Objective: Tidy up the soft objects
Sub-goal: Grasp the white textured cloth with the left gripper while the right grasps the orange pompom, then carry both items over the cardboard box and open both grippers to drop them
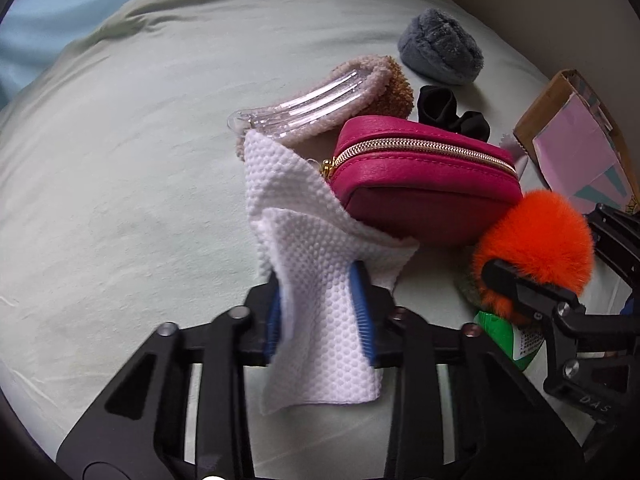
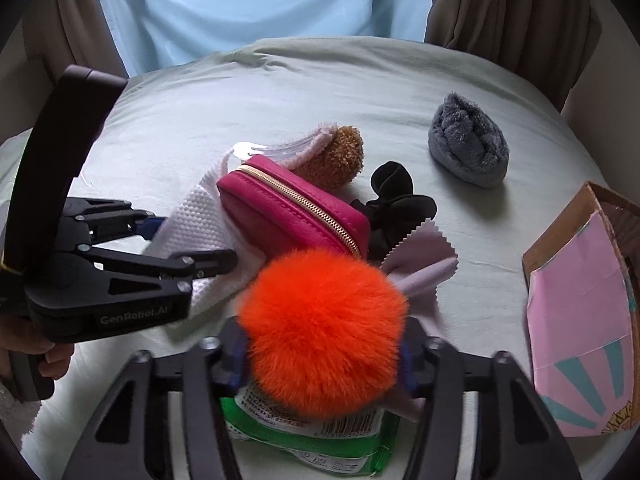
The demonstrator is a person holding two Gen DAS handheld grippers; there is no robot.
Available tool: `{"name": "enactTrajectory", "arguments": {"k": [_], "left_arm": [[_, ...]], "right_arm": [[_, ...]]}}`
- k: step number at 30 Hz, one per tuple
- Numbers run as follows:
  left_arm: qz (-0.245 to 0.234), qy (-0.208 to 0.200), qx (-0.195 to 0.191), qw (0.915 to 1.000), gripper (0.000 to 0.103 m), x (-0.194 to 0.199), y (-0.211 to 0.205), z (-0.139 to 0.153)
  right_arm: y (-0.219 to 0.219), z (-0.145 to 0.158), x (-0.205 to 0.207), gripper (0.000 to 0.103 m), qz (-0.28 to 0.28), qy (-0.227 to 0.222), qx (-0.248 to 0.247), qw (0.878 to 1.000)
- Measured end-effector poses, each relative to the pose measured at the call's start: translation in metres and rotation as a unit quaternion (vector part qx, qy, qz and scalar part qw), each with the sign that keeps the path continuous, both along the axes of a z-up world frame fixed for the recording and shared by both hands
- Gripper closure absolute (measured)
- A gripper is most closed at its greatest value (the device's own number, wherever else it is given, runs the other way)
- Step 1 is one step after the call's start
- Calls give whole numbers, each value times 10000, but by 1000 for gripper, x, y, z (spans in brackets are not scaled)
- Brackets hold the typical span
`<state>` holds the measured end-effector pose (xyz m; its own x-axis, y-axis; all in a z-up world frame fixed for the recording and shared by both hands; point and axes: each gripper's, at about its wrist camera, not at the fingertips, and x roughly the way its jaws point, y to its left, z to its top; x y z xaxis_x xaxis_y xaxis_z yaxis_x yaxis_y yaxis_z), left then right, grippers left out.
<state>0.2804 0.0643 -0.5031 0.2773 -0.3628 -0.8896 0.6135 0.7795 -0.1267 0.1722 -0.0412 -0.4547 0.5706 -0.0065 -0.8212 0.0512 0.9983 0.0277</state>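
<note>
My left gripper (image 1: pixel 320 304) is shut on a white dimpled cloth (image 1: pixel 304 240), which runs from the jaws up against a magenta zip pouch (image 1: pixel 424 176). My right gripper (image 2: pixel 324 352) is shut on a fluffy orange pompom (image 2: pixel 324 328), held over a green packet (image 2: pixel 304 436). The pouch (image 2: pixel 296 208) lies mid-bed, with a brown-and-cream fuzzy item and clear plastic piece (image 1: pixel 320 100) behind it. A black scrunchie (image 2: pixel 396 196), a lilac cloth (image 2: pixel 420 276) and a grey plush slipper (image 2: pixel 468 144) lie nearby. The left gripper (image 2: pixel 192 248) shows in the right wrist view, the right gripper (image 1: pixel 520 280) in the left.
Everything rests on a pale green bedsheet (image 1: pixel 120 200). A cardboard box with pink lining (image 2: pixel 580 312) stands at the right edge. Blue fabric and brown curtains (image 2: pixel 260 0) hang behind the bed.
</note>
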Motion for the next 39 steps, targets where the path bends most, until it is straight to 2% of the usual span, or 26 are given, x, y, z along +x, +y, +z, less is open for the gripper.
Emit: {"name": "enactTrajectory", "arguments": {"k": [2,5,12,17,24,30,34,39], "left_arm": [[50,18,-16,10000,89,0,3,1],[80,8,0,10000,93,-1,5,4],[184,-76,-132,9997,95,-7,17,28],[320,-191,-241,9990,96,-14,26,64],[601,-480,-356,9964,96,-31,41,138],[884,-656,-527,9925,96,-55,48,206],[1016,-670,-610,9907,96,-71,36,245],[1072,-754,-719,9888,96,-87,7,283]], "right_arm": [[-1,-1,-1,66,-36,45,47,10000],[-1,0,-3,68,-77,47,39,10000],[-1,21,-12,68,-213,-102,29,9997],[1,48,-18,68,-244,-216,18,9995],[3,110,-34,68,-279,-476,170,9983],[-9,176,-55,68,-387,-727,425,9957],[-24,220,-76,68,-428,-875,372,9945],[-57,258,-100,68,-563,-1015,290,9928]]}}
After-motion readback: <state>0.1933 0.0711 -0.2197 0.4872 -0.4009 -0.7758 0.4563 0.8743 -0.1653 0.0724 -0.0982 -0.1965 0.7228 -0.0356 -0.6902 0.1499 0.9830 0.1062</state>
